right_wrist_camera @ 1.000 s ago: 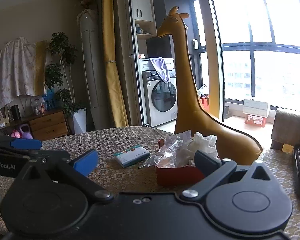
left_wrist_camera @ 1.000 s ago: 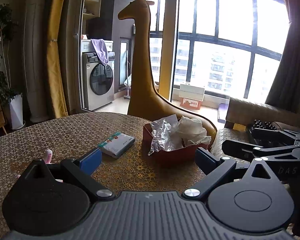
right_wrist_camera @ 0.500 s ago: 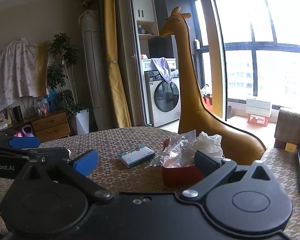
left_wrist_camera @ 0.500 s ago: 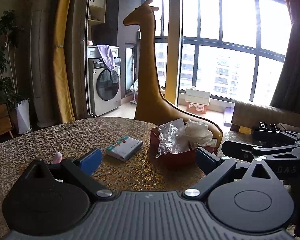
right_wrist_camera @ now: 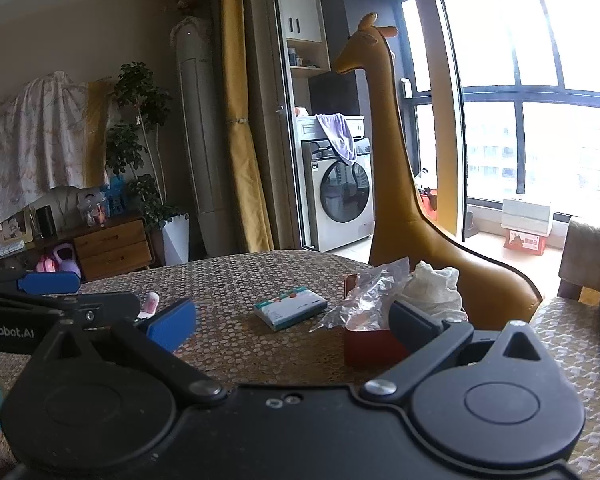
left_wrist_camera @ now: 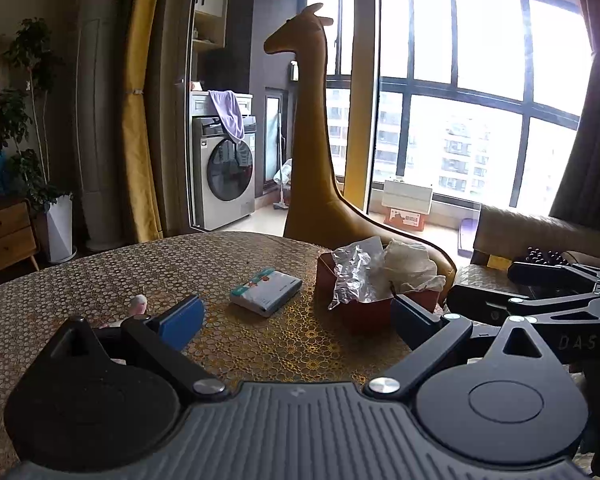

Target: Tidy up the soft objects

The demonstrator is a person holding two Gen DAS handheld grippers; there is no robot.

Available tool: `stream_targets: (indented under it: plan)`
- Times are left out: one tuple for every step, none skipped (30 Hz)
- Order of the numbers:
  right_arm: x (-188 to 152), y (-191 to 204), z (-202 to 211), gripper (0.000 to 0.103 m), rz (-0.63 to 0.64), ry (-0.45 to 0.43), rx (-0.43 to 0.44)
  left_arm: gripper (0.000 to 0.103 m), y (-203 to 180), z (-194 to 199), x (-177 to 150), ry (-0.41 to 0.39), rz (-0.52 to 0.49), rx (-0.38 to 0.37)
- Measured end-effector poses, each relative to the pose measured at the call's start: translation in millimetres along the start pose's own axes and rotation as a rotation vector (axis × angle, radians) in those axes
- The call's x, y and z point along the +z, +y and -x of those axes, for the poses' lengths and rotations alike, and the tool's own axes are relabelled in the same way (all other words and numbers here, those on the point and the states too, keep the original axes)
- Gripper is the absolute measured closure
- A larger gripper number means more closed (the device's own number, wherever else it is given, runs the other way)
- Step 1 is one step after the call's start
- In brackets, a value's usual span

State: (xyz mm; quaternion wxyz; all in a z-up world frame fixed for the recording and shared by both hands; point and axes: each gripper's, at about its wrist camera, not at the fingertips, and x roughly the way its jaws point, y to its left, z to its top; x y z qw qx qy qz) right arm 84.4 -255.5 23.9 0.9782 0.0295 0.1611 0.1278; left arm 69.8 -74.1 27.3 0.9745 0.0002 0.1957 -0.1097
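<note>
Both the left gripper [left_wrist_camera: 296, 316] and right gripper [right_wrist_camera: 292, 322] are held wide and empty. A small flat white tissue pack [left_wrist_camera: 265, 288] lies centre frame, beside the stuffed red box [left_wrist_camera: 364, 312]. A flat, gentle pinch is advised.

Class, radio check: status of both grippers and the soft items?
Left gripper open, empty. Right gripper open, empty. Red box holds crumpled tissue and foil; tissue pack lies apart, unobstructed.

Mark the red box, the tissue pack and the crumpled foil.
red box [left_wrist_camera: 366, 314], left wrist view, front wall
tissue pack [left_wrist_camera: 266, 293], left wrist view, top face
crumpled foil [right_wrist_camera: 360, 300], right wrist view, middle of the sheet
</note>
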Motion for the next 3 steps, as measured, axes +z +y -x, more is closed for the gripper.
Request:
stream_targets:
  plan:
    - [-0.2, 1.5, 0.5, 0.000, -0.001, 0.001, 0.004, 0.003, 1.2, 0.8, 0.0, 0.000, 0.004, 0.003]
    - [-0.5, 3.2, 0.8, 0.000, 0.001, 0.001, 0.006, 0.003, 2.6, 1.8, -0.1, 0.002, 0.007, 0.003]
    - [-0.9, 4.5, 1.1, 0.000, 0.002, 0.001, 0.007, 0.003, 5.0, 2.5, -0.6, 0.006, 0.012, 0.001]
